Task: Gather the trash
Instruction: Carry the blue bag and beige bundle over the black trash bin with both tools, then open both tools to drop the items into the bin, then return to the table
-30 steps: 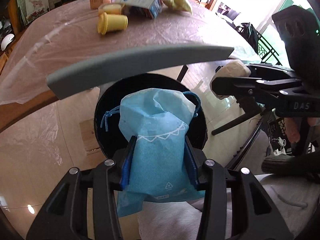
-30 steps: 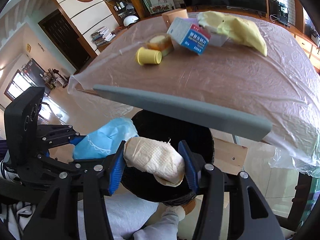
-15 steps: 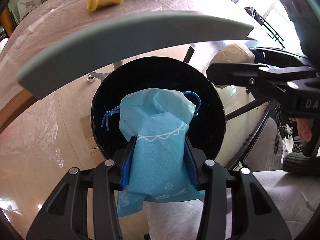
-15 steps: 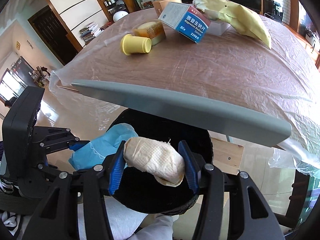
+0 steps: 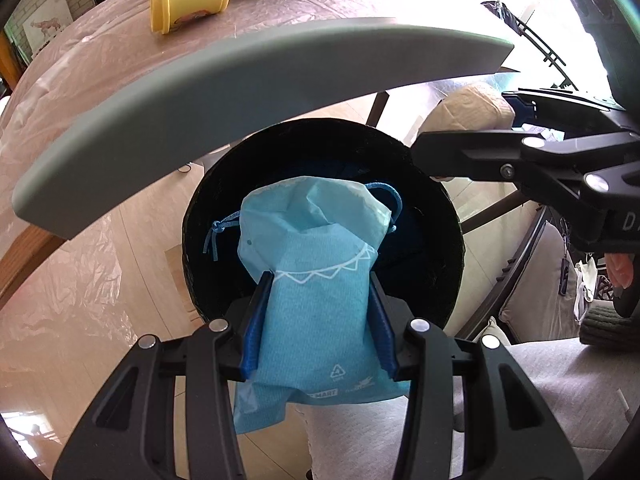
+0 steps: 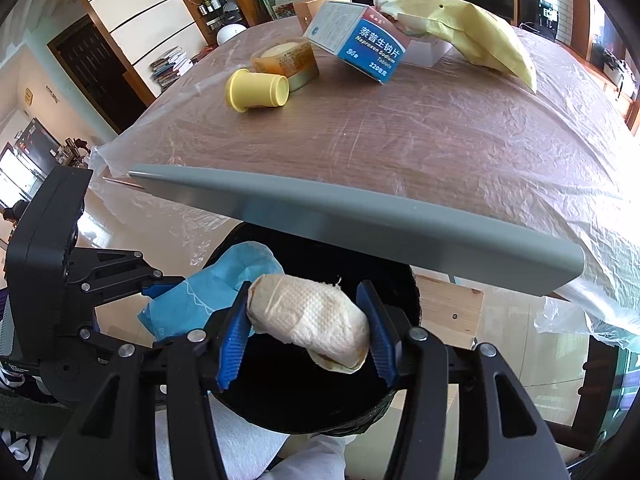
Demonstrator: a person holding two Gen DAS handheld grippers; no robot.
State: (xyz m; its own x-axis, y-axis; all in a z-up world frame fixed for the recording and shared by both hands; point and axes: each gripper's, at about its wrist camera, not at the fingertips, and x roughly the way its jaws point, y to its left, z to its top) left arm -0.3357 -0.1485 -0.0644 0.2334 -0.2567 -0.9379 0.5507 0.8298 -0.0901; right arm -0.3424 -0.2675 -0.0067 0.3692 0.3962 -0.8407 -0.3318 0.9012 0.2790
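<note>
My left gripper (image 5: 318,312) is shut on a light blue drawstring bag (image 5: 316,276), held over the mouth of a round black bin (image 5: 448,240). The bag's top hangs inside the bin's opening. My right gripper (image 6: 308,320) is shut on a crumpled beige paper wad (image 6: 312,320), also above the black bin (image 6: 304,400). In the left wrist view the right gripper (image 5: 516,120) and its paper wad (image 5: 468,108) show at the bin's upper right rim. In the right wrist view the left gripper (image 6: 160,284) with the blue bag (image 6: 200,296) sits at the left.
A grey lid (image 5: 240,92) stands tilted up behind the bin, just below the table edge. On the plastic-covered table (image 6: 440,132) lie a yellow cup (image 6: 258,90), a blue-and-white medicine box (image 6: 360,40), a round tub (image 6: 286,58) and a yellow bag (image 6: 468,28). A person's light trousers (image 5: 560,400) are below.
Both grippers have sunk toward the bin and come closer to its mouth, so the bin and grey lid look larger. The grips on the bag and the paper wad have not changed.
</note>
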